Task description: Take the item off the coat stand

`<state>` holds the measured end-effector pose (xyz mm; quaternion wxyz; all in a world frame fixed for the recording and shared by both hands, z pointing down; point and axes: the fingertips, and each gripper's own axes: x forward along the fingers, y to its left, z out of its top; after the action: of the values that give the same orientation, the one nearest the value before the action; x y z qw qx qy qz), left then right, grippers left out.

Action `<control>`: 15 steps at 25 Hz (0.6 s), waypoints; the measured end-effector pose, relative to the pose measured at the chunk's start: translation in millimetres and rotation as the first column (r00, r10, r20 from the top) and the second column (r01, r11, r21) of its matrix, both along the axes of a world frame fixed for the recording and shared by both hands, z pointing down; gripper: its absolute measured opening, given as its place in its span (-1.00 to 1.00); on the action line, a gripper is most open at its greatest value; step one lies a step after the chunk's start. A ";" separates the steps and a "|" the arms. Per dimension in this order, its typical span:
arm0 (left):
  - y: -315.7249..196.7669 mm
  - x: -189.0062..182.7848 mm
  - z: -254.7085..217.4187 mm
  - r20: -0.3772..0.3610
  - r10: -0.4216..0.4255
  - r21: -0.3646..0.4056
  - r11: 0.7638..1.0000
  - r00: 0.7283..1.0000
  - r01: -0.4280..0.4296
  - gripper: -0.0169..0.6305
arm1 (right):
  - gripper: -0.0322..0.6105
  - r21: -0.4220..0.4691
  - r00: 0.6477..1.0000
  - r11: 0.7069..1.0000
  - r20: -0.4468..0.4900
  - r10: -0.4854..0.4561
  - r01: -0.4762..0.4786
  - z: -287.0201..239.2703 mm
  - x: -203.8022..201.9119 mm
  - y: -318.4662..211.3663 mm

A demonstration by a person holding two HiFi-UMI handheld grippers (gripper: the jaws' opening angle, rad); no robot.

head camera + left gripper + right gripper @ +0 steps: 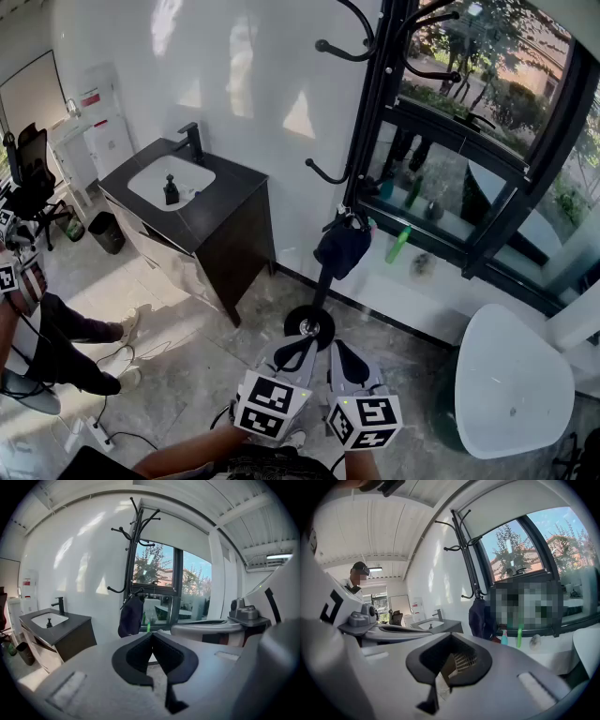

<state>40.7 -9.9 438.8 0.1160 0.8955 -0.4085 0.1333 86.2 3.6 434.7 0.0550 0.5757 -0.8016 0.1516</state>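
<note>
A black coat stand [375, 103] rises in front of the window, and its round base [309, 326] rests on the floor. A dark blue item [342, 246] hangs from a low hook on the stand. My left gripper [302, 347] and my right gripper [341, 352] are held side by side just short of the base, below the item and apart from it. Both are shut with nothing between the jaws. In the left gripper view the item [130, 616] hangs ahead beyond the closed gripper [152, 635]. In the right gripper view the item [480, 618] is also some way ahead of the closed gripper [451, 638].
A black vanity with a white sink [173, 183] stands to the left against the wall. A white tub [511, 380] is at the right. Bottles [398, 244] line the window sill behind the stand. A person's legs [66, 352] and cables lie at the left.
</note>
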 end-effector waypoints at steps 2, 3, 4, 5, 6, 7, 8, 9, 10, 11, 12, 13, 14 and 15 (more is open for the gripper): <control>-0.1 2.7 1.1 0.005 -0.001 0.003 1.000 1.000 0.001 -0.94 | -0.90 -0.001 1.000 1.000 -0.001 -0.003 0.003 2.2 2.1 -0.5; -0.1 4.1 2.0 0.007 -0.001 0.004 1.000 1.000 0.001 -0.94 | -0.90 0.000 1.000 1.000 0.000 -0.002 0.002 3.2 3.5 -0.6; 0.0 5.7 3.1 0.008 -0.003 0.003 1.000 1.000 0.003 -0.94 | -0.90 0.002 1.000 1.000 0.001 0.000 0.000 4.0 5.2 -0.4; -0.1 7.3 4.4 0.009 -0.005 0.001 1.000 1.000 0.005 -0.94 | -0.90 0.004 1.000 1.000 0.001 0.002 -0.002 4.7 7.2 -0.2; -0.4 9.0 5.7 0.010 -0.007 -0.001 1.000 1.000 0.007 -0.94 | -0.90 0.005 1.000 1.000 0.001 0.002 -0.002 5.4 9.1 -0.1; -0.7 10.6 6.9 0.011 -0.011 -0.003 1.000 1.000 0.011 -0.94 | -0.90 0.005 1.000 1.000 0.000 -0.002 0.002 6.2 10.4 -0.2; -1.0 12.1 8.0 0.012 -0.016 -0.005 1.000 1.000 0.016 -0.94 | -0.90 0.004 1.000 1.000 0.000 -0.008 0.008 7.1 11.3 -0.3; -1.5 13.8 9.0 0.015 -0.020 -0.006 1.000 1.000 0.020 -0.94 | -0.90 0.003 1.000 1.000 0.000 -0.016 0.016 7.8 12.3 -0.6; -2.1 15.7 9.8 0.018 -0.024 -0.006 1.000 1.000 0.024 -0.94 | -0.90 0.002 1.000 1.000 0.000 -0.022 0.022 8.0 13.7 -1.0; -2.9 17.6 10.3 0.021 -0.028 -0.005 1.000 0.999 0.028 -0.94 | -0.90 0.002 1.000 1.000 0.000 -0.026 0.026 7.7 15.4 -1.7; -3.8 19.4 10.5 0.023 -0.030 -0.005 1.000 0.999 0.031 -0.94 | -0.90 0.003 1.000 1.000 0.001 -0.029 0.029 7.3 17.3 -2.5; -4.7 20.7 10.5 0.025 -0.033 -0.005 0.999 0.999 0.033 -0.94 | -0.90 0.003 1.000 1.000 0.002 -0.030 0.030 7.1 19.1 -3.3; -5.4 21.5 10.4 0.026 -0.034 -0.005 0.999 0.999 0.035 -0.94 | -0.90 0.001 1.000 1.000 0.004 -0.030 0.030 7.4 20.6 -4.3; -6.3 22.0 10.5 0.026 -0.036 -0.006 0.999 0.999 0.036 -0.94 | -0.90 -0.001 1.000 1.000 0.004 -0.030 0.030 8.3 21.8 -5.7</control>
<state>62.7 -16.2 449.4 0.1159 0.8857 -0.4258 0.1440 108.0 -2.0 443.0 0.0563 0.5633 -0.8101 0.1523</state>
